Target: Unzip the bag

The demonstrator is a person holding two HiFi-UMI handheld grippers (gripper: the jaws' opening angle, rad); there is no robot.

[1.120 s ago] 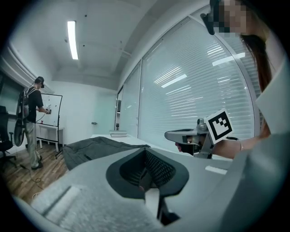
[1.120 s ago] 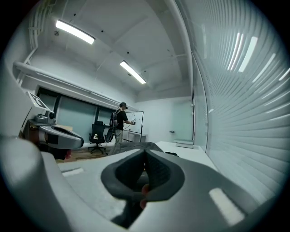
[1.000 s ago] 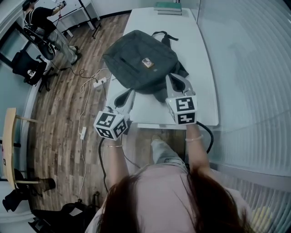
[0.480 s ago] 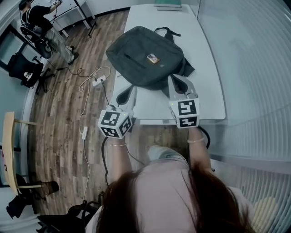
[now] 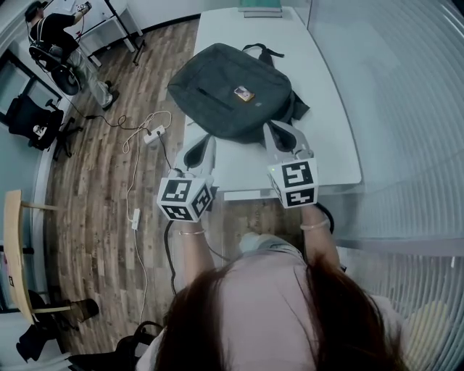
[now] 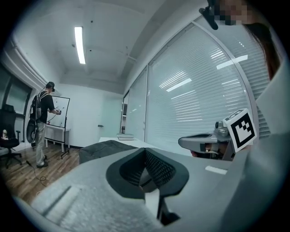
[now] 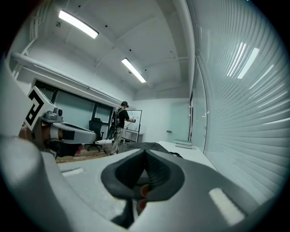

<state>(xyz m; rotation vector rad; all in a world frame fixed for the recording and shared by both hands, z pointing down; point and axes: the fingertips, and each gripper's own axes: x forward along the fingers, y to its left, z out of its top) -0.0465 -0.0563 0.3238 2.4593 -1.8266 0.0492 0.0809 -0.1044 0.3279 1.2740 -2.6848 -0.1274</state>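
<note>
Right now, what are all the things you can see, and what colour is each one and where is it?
backpack: one, dark grey, lying on the table
table: one, white, in front of the person
books: one small stack, greenish, table's far end
power strip: one, white, on the wooden floor left of the table
office chair: one, black, far left
other person: one, dark clothes, far left corner
left gripper: one, grey, shut and empty, near the table's near edge
right gripper: one, grey, shut and empty, by the backpack's near side
</note>
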